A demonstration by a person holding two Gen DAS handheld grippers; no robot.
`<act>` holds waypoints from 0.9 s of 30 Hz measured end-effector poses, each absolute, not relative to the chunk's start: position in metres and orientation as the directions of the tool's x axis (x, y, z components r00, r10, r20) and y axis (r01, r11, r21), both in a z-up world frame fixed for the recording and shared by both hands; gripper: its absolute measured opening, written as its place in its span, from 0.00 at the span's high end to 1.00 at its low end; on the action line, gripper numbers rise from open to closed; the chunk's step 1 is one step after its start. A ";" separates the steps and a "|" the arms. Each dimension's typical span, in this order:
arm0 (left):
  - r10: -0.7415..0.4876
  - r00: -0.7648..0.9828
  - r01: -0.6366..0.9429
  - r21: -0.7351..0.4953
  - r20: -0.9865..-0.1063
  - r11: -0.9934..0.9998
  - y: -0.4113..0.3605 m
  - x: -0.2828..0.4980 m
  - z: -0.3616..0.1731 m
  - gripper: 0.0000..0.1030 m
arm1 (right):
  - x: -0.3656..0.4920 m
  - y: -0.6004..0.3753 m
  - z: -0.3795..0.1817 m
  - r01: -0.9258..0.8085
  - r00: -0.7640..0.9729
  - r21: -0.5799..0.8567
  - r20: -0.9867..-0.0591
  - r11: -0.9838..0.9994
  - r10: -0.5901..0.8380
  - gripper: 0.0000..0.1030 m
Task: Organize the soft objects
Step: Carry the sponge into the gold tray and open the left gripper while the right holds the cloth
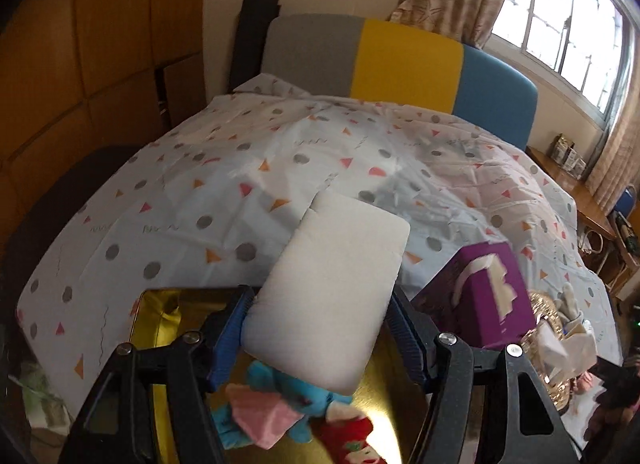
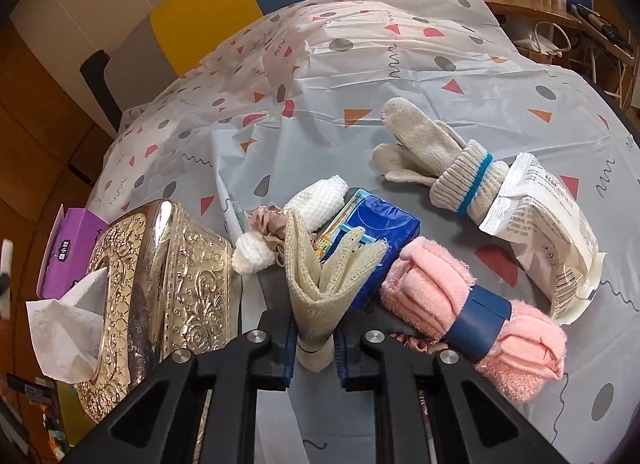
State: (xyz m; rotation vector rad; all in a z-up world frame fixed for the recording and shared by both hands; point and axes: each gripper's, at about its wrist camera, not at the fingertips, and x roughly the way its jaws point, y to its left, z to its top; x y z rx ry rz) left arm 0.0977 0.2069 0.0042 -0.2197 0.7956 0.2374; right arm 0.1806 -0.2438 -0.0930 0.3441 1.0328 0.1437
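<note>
Holding a white foam pad [image 1: 332, 288] clamped between its blue pads, the left gripper [image 1: 320, 328] hangs over a gold tray [image 1: 160, 320] just below, likely to drop it beside the plush toys [image 1: 280, 412]. The right gripper [image 2: 316, 348] pinches a cream knit cloth [image 2: 320, 280], probably lifting it from the pile ahead.

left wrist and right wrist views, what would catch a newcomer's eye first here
In the left wrist view, a white foam pad fills the centre, clamped in the left gripper above a gold tray holding a blue plush toy. In the right wrist view, the ornate gold tissue box gleams at left, and the right gripper is shut on a cream knit cloth beside a rolled pink towel.
</note>
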 end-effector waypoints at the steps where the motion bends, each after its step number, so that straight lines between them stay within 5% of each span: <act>1: 0.135 0.661 -0.314 -0.109 -0.738 0.943 0.214 0.091 -0.006 0.34 | 0.181 -0.244 -0.093 0.050 0.506 0.339 -0.820 0.939 0.269 0.86; 12: 0.186 0.572 -0.427 -0.097 -0.799 0.899 0.240 0.080 -0.064 0.27 | 0.178 -0.226 -0.089 0.023 0.515 0.232 -0.837 0.972 0.188 0.86; 27: 0.254 0.665 -0.394 -0.041 -0.703 0.918 0.221 0.025 -0.046 0.19 | 0.181 -0.219 -0.087 0.009 0.525 0.168 -0.840 0.986 0.138 0.87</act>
